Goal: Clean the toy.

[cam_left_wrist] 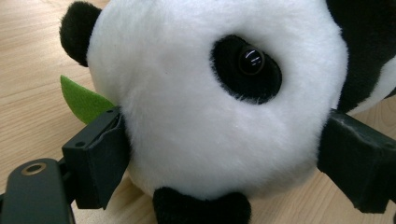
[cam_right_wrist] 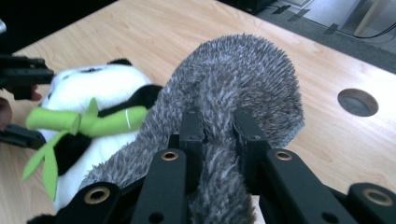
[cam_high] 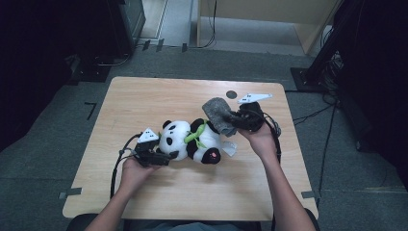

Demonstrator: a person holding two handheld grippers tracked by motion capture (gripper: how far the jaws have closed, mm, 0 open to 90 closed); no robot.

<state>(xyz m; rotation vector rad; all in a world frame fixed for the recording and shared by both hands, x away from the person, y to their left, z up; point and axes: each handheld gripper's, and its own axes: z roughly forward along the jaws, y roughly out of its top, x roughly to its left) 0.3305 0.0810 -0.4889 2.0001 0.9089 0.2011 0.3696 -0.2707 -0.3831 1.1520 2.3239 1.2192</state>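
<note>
Right gripper [cam_right_wrist: 215,126] pinches grey cloth [cam_right_wrist: 243,74]; left gripper [cam_left_wrist: 219,154] wide, straddling panda head [cam_left_wrist: 205,93].

Panda [cam_high: 192,140] lies mid-worktop [cam_high: 144,101]; cloth [cam_high: 219,114] at its one o'clock, touching; hole [cam_high: 232,94] at twelve o'clock behind the cloth.

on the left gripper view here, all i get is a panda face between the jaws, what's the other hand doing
Observer: The right gripper is shut on a grey fuzzy cloth, held up over the panda's body.
Operator: is the panda sitting up or lying down
Observer: Lying on its side on the wooden table, head toward the left gripper.
Operator: anything on its belly
Observer: A green bamboo stalk with leaves lies across its chest.
</note>
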